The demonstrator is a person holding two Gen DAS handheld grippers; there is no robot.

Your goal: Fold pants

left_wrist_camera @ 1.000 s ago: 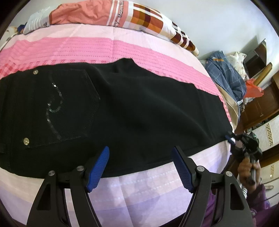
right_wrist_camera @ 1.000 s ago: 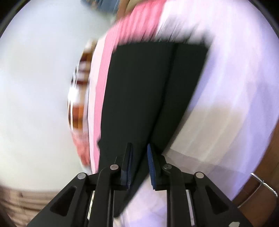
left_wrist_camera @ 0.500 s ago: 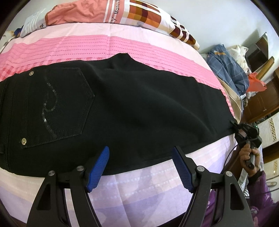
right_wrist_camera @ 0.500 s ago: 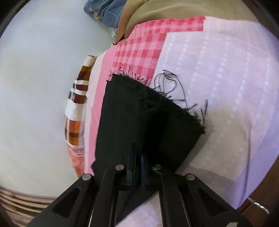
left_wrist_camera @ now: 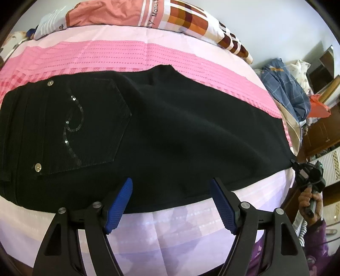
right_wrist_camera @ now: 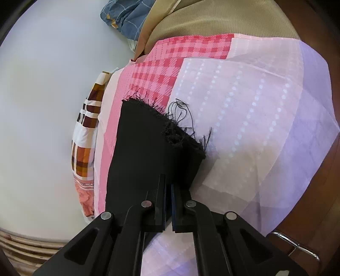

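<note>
Black pants [left_wrist_camera: 170, 127] lie flat across a bed sheet [left_wrist_camera: 127, 53] banded in pink and pale lilac, waist end toward the left of the left wrist view, a sequin-trimmed back pocket [left_wrist_camera: 85, 125] facing up. The left gripper [left_wrist_camera: 171, 203] hovers over the near edge of the pants with its jaws wide apart, nothing between the blue pads [left_wrist_camera: 119, 208]. The right gripper [right_wrist_camera: 167, 191] has its jaws closed tight on the frayed leg hem [right_wrist_camera: 170, 129] at the far end, the cloth pinched between its fingers. In the left wrist view, a hand [left_wrist_camera: 311, 203] holds that gripper at the bed's edge. A patterned quilt [left_wrist_camera: 170, 14] lies along the far side of the bed; blue checked cloth [left_wrist_camera: 284, 89] is heaped beyond the foot.
</note>
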